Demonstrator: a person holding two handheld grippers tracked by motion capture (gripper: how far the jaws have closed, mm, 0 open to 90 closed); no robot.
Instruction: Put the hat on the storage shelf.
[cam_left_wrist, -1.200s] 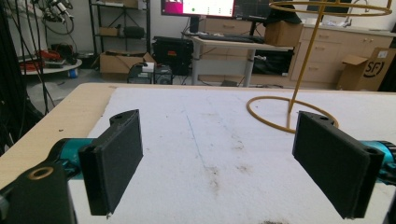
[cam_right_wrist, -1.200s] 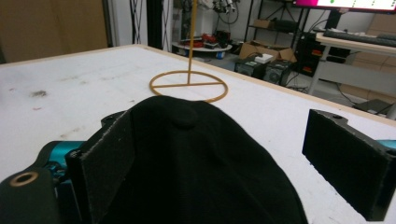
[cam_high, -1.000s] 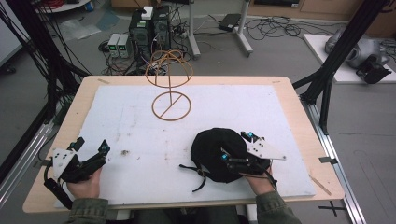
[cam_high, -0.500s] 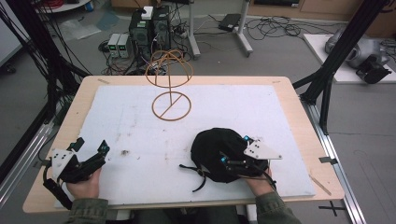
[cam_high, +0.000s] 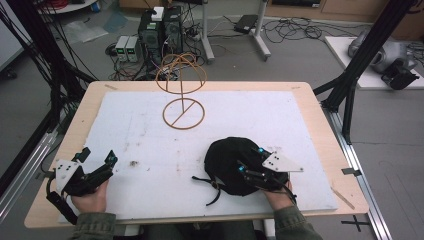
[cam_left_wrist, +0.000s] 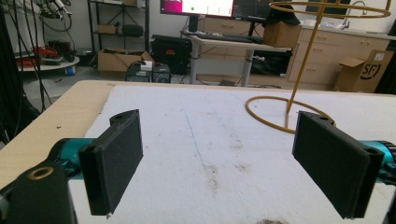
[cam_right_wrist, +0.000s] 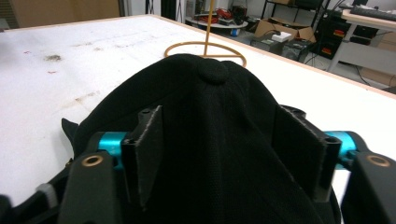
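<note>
A black cap lies on the white sheet at the near right, its strap ends trailing to the left. My right gripper is over the cap's near side. In the right gripper view the cap bulges up between the two pads, which stand wide apart on either side of it; the gripper is open. My left gripper rests at the near left, open, with bare sheet between its pads. A gold wire hat stand stands at the far middle.
The white sheet covers most of the wooden table. Black frame posts rise by the table's right side. Cables and computer boxes sit on the floor beyond the far edge. The stand's pole rises ahead of my left gripper.
My right gripper has shifted slightly toward the near right over the cap. The left gripper and the stand have stayed put.
</note>
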